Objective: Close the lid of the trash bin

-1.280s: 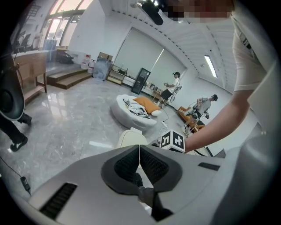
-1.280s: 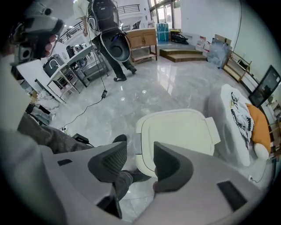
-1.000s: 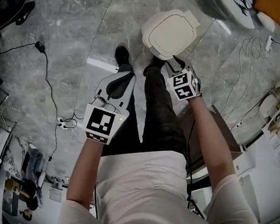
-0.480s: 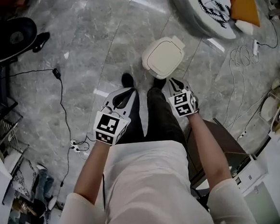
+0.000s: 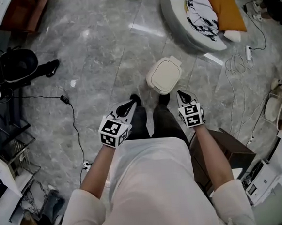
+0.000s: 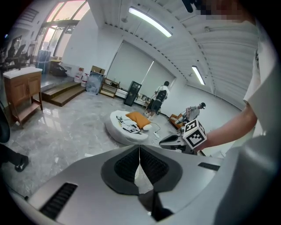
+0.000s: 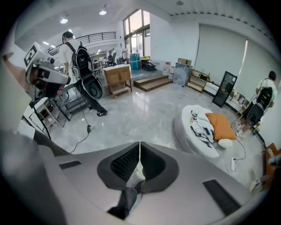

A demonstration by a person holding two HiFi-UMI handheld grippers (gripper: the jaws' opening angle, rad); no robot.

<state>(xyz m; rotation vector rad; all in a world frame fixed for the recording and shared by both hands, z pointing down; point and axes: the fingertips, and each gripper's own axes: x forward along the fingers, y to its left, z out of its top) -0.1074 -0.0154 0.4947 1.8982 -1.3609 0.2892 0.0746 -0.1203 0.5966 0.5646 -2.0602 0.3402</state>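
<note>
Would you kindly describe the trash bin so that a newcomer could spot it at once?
Start at the round white floor bed with the orange pillow. Between it and the person's shoes stands the trash bin. It is small, cream, rounded-square and closed, the only pale boxy thing on that stretch of grey marble floor.

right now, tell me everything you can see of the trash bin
The trash bin is cream and plastic-looking, with a rounded square lid that lies shut and a hinge tab on its far side. It stands upright on the grey marble floor, just ahead of the person's shoes, with nothing resting on it.
</note>
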